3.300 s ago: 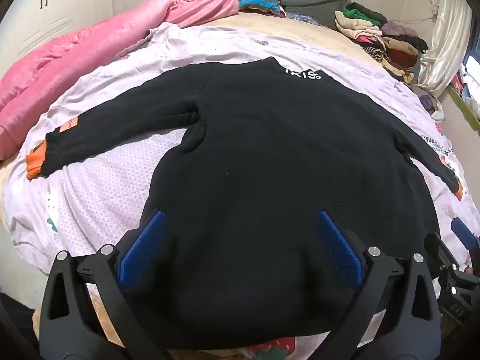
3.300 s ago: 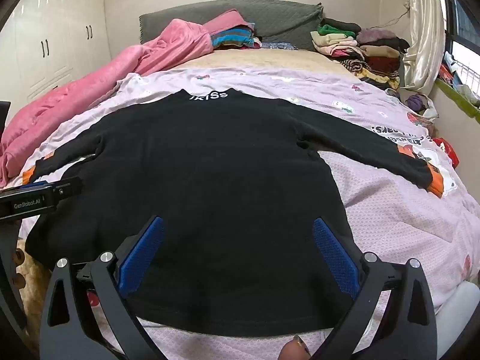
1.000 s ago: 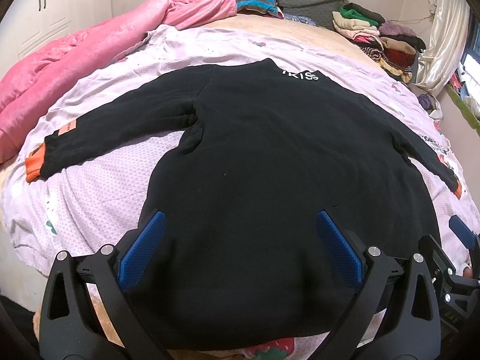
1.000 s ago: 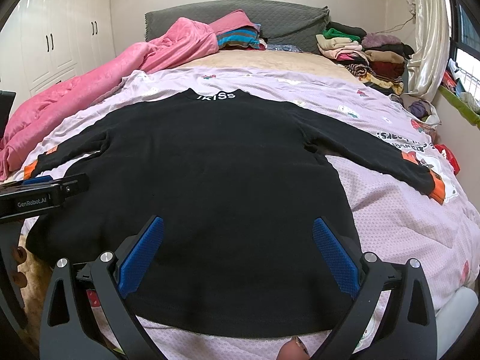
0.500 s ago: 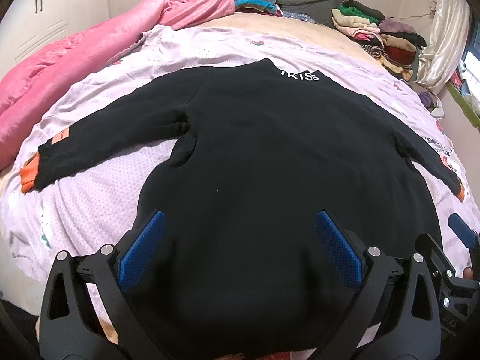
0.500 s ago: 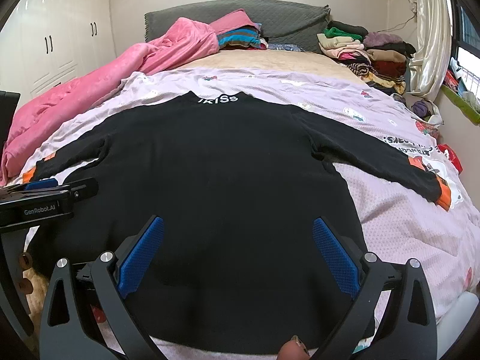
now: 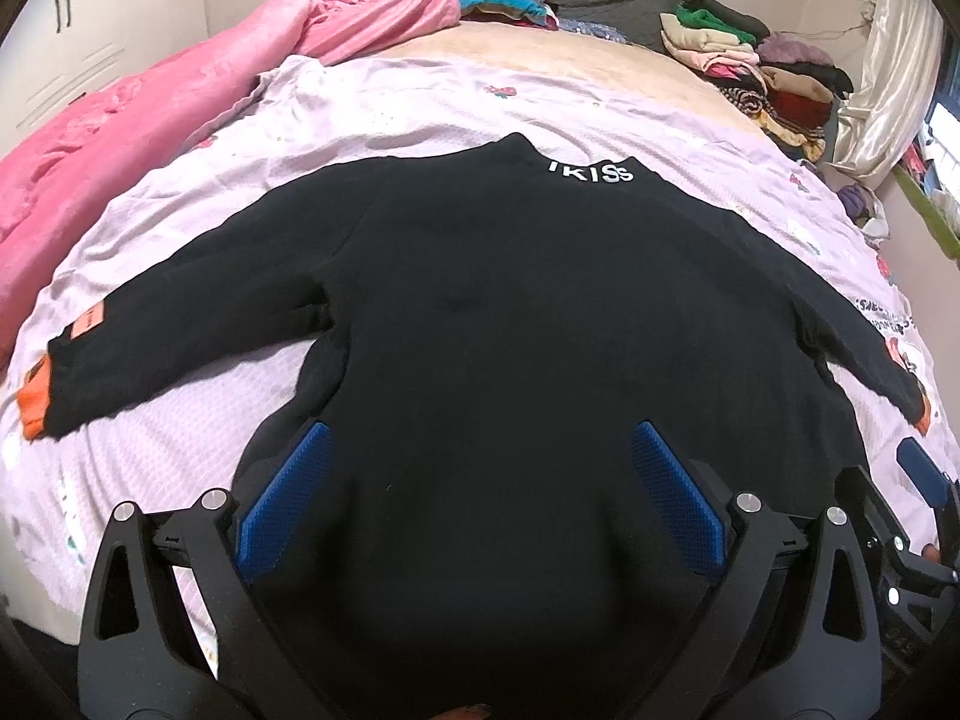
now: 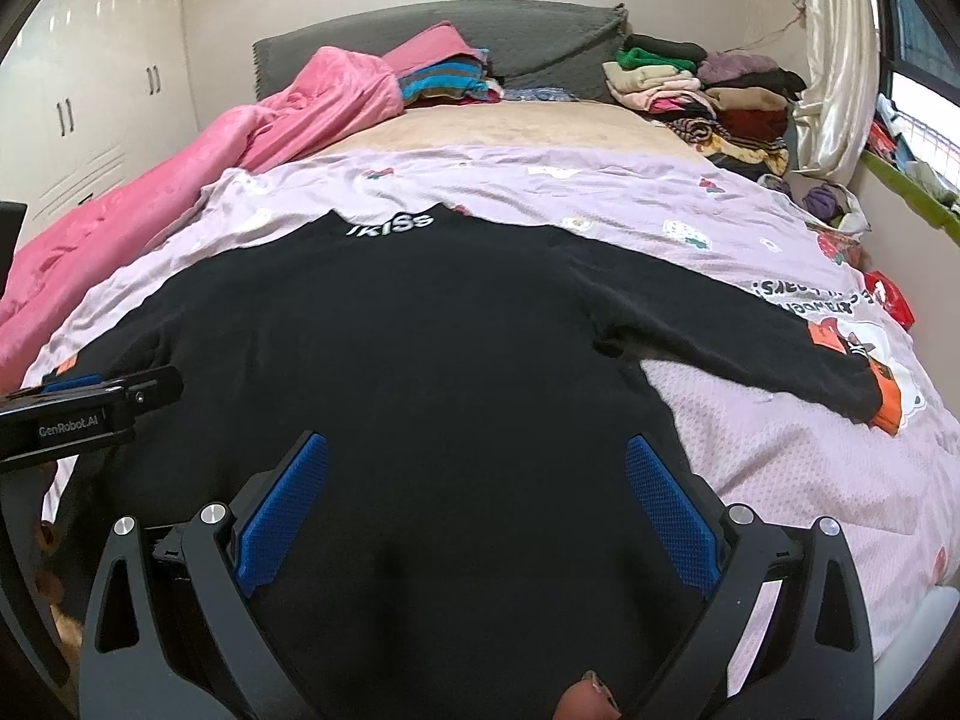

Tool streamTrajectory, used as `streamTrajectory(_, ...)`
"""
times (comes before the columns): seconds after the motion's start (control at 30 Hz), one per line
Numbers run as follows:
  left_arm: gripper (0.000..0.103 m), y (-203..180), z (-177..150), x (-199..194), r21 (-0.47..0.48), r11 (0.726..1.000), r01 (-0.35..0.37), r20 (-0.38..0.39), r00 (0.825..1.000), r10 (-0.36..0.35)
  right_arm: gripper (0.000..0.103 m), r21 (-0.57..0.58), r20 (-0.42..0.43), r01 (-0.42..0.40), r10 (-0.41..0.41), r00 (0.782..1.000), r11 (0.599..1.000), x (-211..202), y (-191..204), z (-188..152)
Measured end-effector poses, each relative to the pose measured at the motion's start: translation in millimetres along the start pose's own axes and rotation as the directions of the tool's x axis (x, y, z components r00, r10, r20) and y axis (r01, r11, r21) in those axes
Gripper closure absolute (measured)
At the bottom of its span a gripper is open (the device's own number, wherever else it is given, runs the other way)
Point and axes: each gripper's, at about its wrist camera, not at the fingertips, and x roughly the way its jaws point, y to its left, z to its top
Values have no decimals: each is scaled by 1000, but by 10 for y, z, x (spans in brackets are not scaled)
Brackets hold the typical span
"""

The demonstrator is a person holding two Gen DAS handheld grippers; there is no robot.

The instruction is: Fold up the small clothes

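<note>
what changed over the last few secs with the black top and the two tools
Both tools came forward and lower over the hem end of the black top, so it now fills more of each view. The left tool and right tool are wide open as before; nothing was taken hold of or let go. The top stayed flat on the lilac sheet, both sleeves out, collar away from the cameras.

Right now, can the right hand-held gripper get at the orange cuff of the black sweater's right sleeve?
Probably yes. The right hand-held gripper is open over the black sweater, and the orange cuff lies uncovered on the lilac sheet, with nothing between.
</note>
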Motion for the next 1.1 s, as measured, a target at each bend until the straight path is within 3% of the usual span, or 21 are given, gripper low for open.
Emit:
streamTrajectory(0.67, 9, -460, 559, 334, 64, 998, 11, -7, 1000, -11, 4, 160, -2, 74, -74, 997, 984, 324, -708, 391)
streamTrajectory(1.1, 9, -596, 835, 503, 93, 996, 1, -19, 1000, 1, 4, 289, -33, 166, -163, 986, 943, 410, -1318, 443)
